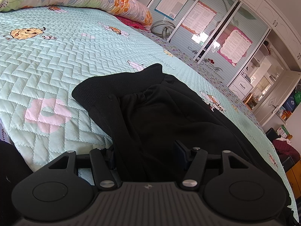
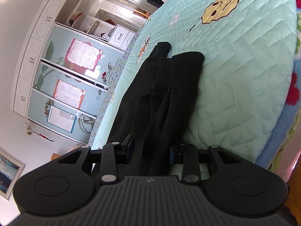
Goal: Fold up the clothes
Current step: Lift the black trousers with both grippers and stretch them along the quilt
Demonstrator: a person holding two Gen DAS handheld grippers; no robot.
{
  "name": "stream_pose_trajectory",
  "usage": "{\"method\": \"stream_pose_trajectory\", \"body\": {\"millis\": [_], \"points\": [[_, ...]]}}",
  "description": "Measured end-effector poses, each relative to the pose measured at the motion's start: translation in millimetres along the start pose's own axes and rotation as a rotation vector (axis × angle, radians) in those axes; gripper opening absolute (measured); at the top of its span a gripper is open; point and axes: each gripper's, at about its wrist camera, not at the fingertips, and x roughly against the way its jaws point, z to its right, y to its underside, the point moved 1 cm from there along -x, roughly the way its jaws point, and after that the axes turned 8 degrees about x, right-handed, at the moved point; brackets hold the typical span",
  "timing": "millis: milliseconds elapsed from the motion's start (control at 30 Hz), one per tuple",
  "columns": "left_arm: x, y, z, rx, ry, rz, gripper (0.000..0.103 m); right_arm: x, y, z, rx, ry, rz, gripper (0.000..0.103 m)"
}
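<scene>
My black pants point(image 1: 169, 116) lie along the bed point(image 1: 47, 71), 2 legs stacked lengthwise, ribbed cuffs point(image 2: 180, 69) toward mid-bed, so 1st fold looks done, cross-folds left. Left gripper point(image 1: 145, 154) & right gripper point(image 2: 150, 151) each have fabric between half-open jaws; can't tell if clamped.

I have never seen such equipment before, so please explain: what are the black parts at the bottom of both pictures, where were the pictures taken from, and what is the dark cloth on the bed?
No robot is here. A person holds one two-finger tool in each hand, and a small camera on each tool looks forward along its fingers. One picture is from the left tool, the other from the right tool; the black shapes below are the tools' own bodies. On the mint quilted bedspread lies a black garment with ribbed cuffs, probably trousers. Its fabric runs between the fingers of both tools. Both seem to hold it, though the dark cloth hides the contact.
</scene>
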Motion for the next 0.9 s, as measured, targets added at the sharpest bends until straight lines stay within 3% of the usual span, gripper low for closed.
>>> {"method": "stream_pose_trajectory", "body": {"millis": [200, 367, 633, 667, 700, 733, 800, 833, 900], "points": [[-1.4, 0.9, 3.3, -0.014, -0.001, 0.003, 0.067, 2.5, 4.4, -13.9, 0.075, 0.005, -0.047, 0.053], [-3.0, 1.7, 6.9, -0.03, -0.002, 0.004, 0.072, 2.3, 20.5, -32.0, 0.12, -0.045, -0.14, 0.059], [-4.4, 1.4, 7.1, -0.031, -0.003, 0.005, 0.073, -8.3, 54.6, -56.9, 0.135, -0.131, -0.266, 0.06], [-4.2, 1.1, 6.8, -0.027, -0.002, 0.004, 0.073, -8.8, 58.6, -60.4, 0.153, -0.129, -0.269, 0.057], [-3.9, 0.8, 6.6, -0.023, -0.001, 0.004, 0.072, -8.4, 60.9, -63.4, 0.17, -0.127, -0.268, 0.046], [-2.1, -0.1, 5.4, -0.008, -0.011, 0.005, 0.067, -7.2, 61.4, -65.9, 0.185, -0.123, -0.263, 0.04], [1.5, -3.8, 0.0, 0.037, -0.018, -0.001, 0.046, -4.9, 62.5, -71.0, 0.215, -0.115, -0.253, 0.021], [3.2, -6.6, -4.2, 0.068, -0.015, -0.008, 0.026, -3.7, 63.0, -73.5, 0.23, -0.111, -0.247, 0.018], [6.6, -12.2, -12.6, 0.129, -0.008, -0.022, 0.015, -1.4, 63.6, -77.7, 0.252, -0.106, -0.237, 0.011]]}}
